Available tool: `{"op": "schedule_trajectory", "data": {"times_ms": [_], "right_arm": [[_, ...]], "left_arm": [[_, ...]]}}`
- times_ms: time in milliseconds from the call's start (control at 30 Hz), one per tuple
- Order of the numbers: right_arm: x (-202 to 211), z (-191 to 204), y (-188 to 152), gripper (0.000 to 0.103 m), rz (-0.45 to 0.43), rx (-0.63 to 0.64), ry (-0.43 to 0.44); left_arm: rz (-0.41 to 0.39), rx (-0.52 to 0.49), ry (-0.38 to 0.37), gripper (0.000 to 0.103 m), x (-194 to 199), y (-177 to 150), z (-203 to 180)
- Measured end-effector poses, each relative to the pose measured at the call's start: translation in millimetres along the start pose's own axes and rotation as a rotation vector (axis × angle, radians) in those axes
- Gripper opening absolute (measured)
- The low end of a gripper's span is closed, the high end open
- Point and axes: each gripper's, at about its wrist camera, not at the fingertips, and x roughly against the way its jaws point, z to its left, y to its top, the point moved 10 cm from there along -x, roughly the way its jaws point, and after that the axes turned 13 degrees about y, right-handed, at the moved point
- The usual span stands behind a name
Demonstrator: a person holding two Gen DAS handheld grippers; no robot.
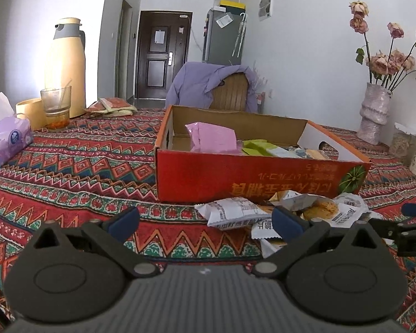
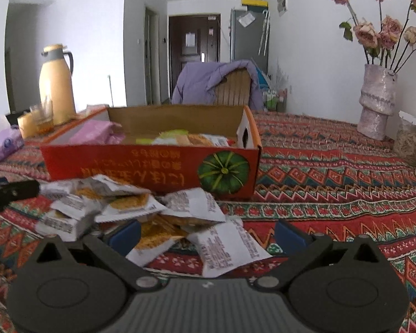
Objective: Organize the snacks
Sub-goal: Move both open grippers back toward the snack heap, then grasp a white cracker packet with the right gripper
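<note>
— Where are the snacks from your side?

— I see a heap of white snack packets (image 2: 158, 216) on the patterned tablecloth (image 2: 332, 194), just in front of the red cardboard box (image 2: 141, 163). My right gripper (image 2: 206, 236) is spread wide, holding nothing; two packets lie between its blue fingertips (image 2: 126, 234), low on the cloth.

— And the left?

— My left gripper (image 1: 205, 222) is released too. The heap (image 1: 285, 211) sits beside its right fingertip, mostly outside the jaws, with one packet (image 1: 233, 211) reaching into the gap. The box (image 1: 252, 177) already holds a pink bag (image 1: 212, 137) and a green packet (image 1: 256, 147).
</note>
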Motion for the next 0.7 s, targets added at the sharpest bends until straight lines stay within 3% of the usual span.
{"op": "schedule_trajectory", "data": {"times_ms": [300, 400, 467, 533, 700], "right_arm": [[-27, -29, -12, 0.076, 0.112, -0.042, -0.009], [-26, -29, -13, 0.074, 0.098, -0.041, 0.001], [-26, -26, -13, 0.057, 0.090, -0.031, 0.014], [-24, -23, -11, 0.048, 0.082, -0.022, 0.023], [-9, -23, -4, 0.044, 0.003, -0.017, -0.001]], "left_arm": [[0.012, -0.009, -0.013, 0.103, 0, -2, -2], [0.015, -0.015, -0.017, 0.103, -1, -2, -4], [0.018, -0.018, -0.018, 0.103, -2, -3, -5], [0.021, -0.021, -0.018, 0.103, -2, -4, -5], [0.022, -0.035, -0.014, 0.103, -2, -5, -7]]}}
